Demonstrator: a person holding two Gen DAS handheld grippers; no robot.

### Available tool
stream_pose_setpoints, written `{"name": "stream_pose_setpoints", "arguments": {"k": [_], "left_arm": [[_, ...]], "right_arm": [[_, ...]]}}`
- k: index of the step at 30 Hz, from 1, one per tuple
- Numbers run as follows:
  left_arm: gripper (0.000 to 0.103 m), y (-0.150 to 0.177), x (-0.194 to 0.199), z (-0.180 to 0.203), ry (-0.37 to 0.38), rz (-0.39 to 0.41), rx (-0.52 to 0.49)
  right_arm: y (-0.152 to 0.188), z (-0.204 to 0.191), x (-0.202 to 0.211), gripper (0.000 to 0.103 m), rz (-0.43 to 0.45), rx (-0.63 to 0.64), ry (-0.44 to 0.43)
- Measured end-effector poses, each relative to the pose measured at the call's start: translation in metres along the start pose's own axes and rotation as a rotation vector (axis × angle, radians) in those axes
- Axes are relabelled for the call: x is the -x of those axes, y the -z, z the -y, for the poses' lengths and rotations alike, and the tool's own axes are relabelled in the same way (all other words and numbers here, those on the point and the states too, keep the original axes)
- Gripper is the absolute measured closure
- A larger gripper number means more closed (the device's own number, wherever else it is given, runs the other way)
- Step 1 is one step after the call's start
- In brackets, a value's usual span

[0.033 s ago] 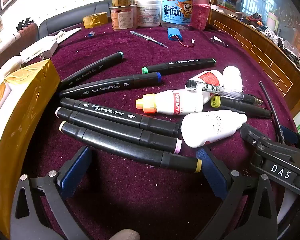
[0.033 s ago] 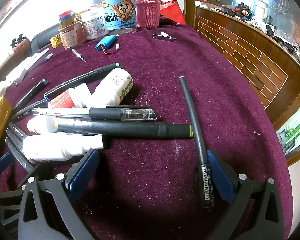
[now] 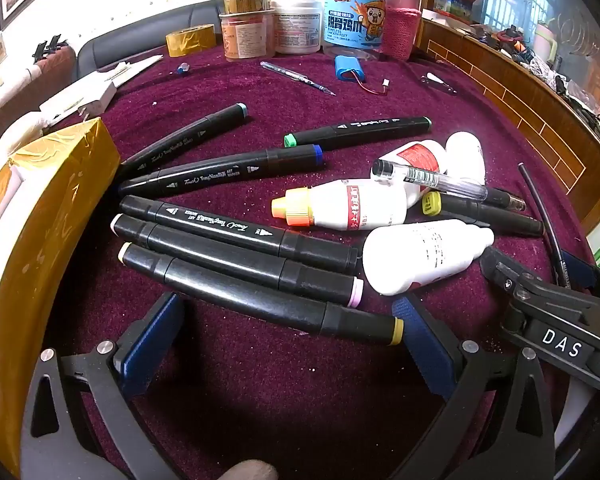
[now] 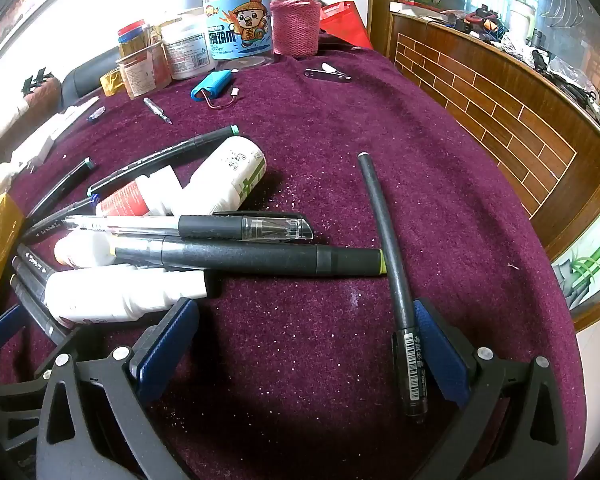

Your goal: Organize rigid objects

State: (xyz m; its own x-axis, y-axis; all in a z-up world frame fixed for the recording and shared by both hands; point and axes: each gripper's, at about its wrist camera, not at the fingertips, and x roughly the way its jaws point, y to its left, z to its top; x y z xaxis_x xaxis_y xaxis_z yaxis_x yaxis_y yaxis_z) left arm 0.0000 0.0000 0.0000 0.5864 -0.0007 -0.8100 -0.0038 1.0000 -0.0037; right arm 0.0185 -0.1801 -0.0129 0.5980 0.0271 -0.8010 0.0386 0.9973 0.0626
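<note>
Several black art markers point(image 3: 236, 258) lie on the purple cloth point(image 3: 300, 392), three of them side by side. My left gripper point(image 3: 288, 344) stands open just behind the yellow-tipped marker point(image 3: 260, 298), holding nothing. White bottles point(image 3: 420, 258), one with an orange cap point(image 3: 296, 210), and a clear gel pen point(image 3: 440, 180) are piled to the right. My right gripper point(image 4: 304, 320) is open too; a slim black pen point(image 4: 384, 232) lies on the cloth against the inside of its right finger point(image 4: 440, 344). A white bottle point(image 4: 120, 296) rests by its left finger.
A gold-taped box point(image 3: 40, 220) stands close on the left. Jars point(image 3: 354, 16), a pink-sleeved flask point(image 4: 296, 20), a tape roll point(image 3: 190, 40), a blue battery pack point(image 4: 212, 84) and a small pen point(image 3: 296, 76) sit at the back. A brick-patterned wooden ledge point(image 4: 500, 92) borders the right.
</note>
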Motion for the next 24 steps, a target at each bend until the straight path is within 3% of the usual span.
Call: {"name": "stream_pose_setpoints", "arguments": {"k": [24], "left_arm": [[0.000,0.0023,0.0011,0.0006,-0.003,0.000,0.006]], "right_arm": [[0.0000,-0.0002,0.0003,0.001,0.001,0.000,0.000]]}}
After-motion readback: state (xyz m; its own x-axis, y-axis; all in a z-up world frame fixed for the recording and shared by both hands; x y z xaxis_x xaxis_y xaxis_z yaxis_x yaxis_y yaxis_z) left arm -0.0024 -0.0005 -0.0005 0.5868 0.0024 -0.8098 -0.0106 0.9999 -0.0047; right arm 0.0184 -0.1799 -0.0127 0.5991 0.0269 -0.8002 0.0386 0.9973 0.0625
